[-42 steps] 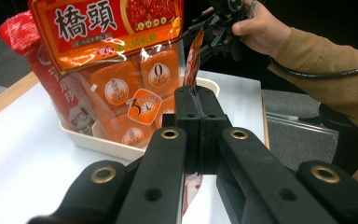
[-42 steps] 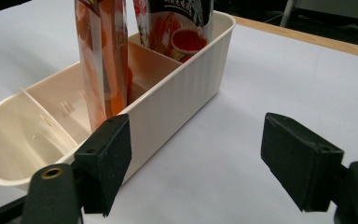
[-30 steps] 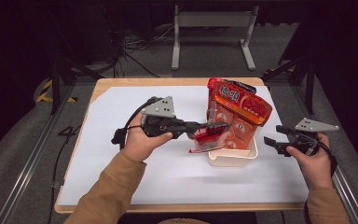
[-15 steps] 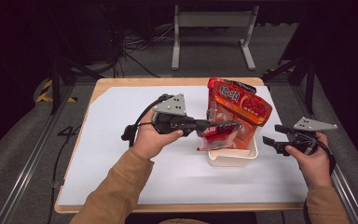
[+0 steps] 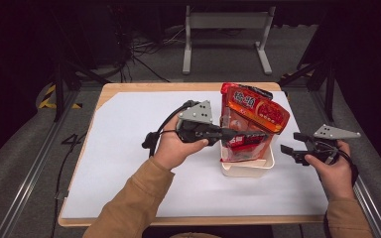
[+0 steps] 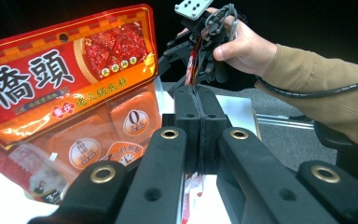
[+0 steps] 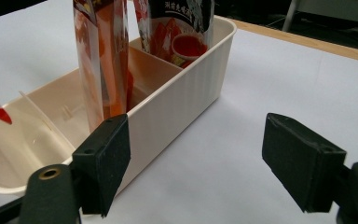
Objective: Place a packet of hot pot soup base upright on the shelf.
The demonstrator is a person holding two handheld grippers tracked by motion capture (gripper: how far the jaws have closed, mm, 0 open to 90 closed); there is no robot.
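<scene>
— Worktop [image 5: 129, 163] first, leftmost side: what's there?

— White sheet over a wooden board, bare on the left hand-held gripper's outer side. That left hand-held gripper [image 5: 250, 136] reaches rightward over the sheet, held in a hand [image 5: 173, 148] with a tan sleeve [image 5: 134, 198], a grey plate on top and a cable looping off behind it.

— And its jaws?

— Pressed together. In the left gripper view the two black pads meet on a thin red packet [image 6: 193, 60], which stands edge-on above and below them. In the high view the tips sit over the near end of a cream bin [image 5: 248, 166], with the small packet [image 5: 243, 141] caught there.

— What's beside the tips?

— A large red-and-orange pouch [image 5: 250, 111] with big white characters, upright in the bin just beyond the tips. In the left gripper view it stands to the left of the jaws, close up [image 6: 70, 88].

— The bin itself?

— Cream, ribbed walls, with dividers inside. In the right gripper view it [image 7: 177, 98] lies ahead and left of the jaws; pouches stand in the middle and far compartments, and a red packet corner hangs over the near one.

— The right hand-held gripper?

— Right hand-held gripper [image 5: 290, 144] is just right of the bin, apart from it, low over the worktop. Jaws spread wide, nothing between them but white sheet.
</scene>
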